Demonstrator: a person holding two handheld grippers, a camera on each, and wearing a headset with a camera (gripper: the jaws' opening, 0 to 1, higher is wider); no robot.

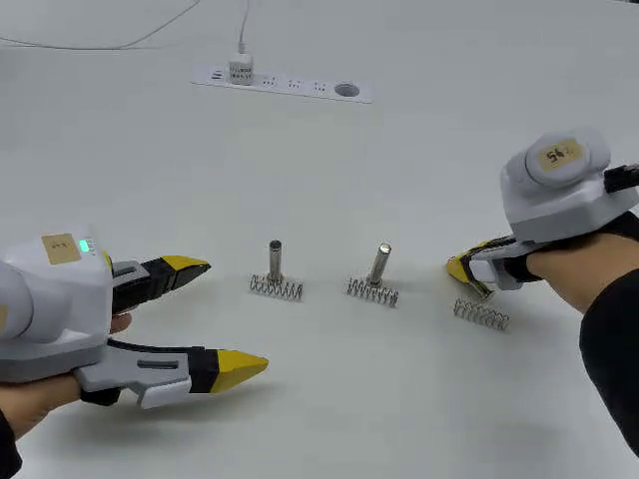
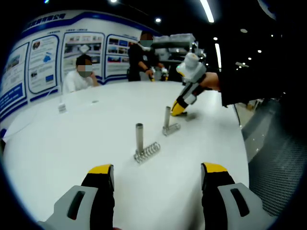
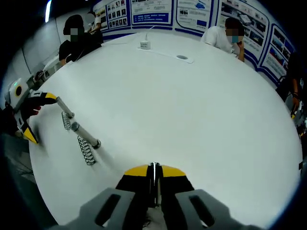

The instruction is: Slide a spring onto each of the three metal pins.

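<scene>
Two metal pins stand upright on the white table, the left pin [image 1: 275, 257] and the middle pin [image 1: 380, 263]. A spring [image 1: 277, 288] lies at the foot of the left one, and another spring [image 1: 372, 292] at the foot of the middle one. A third spring [image 1: 481, 314] lies loose further right. My right gripper [image 1: 467, 269] is low over the table just above that spring, shut on a thin third pin [image 3: 154, 173] whose end [image 1: 482, 290] pokes out below the jaws. My left gripper [image 1: 220, 314] hovers open, left of the pins, holding nothing. The left gripper view shows both pins [image 2: 139, 136] [image 2: 167, 119].
A white power strip [image 1: 280, 83] with a plugged-in charger lies at the far side of the table, its cable running off the back. Several people sit or stand beyond the table [image 2: 81, 72]. Bare tabletop [image 1: 399, 180] surrounds the pins.
</scene>
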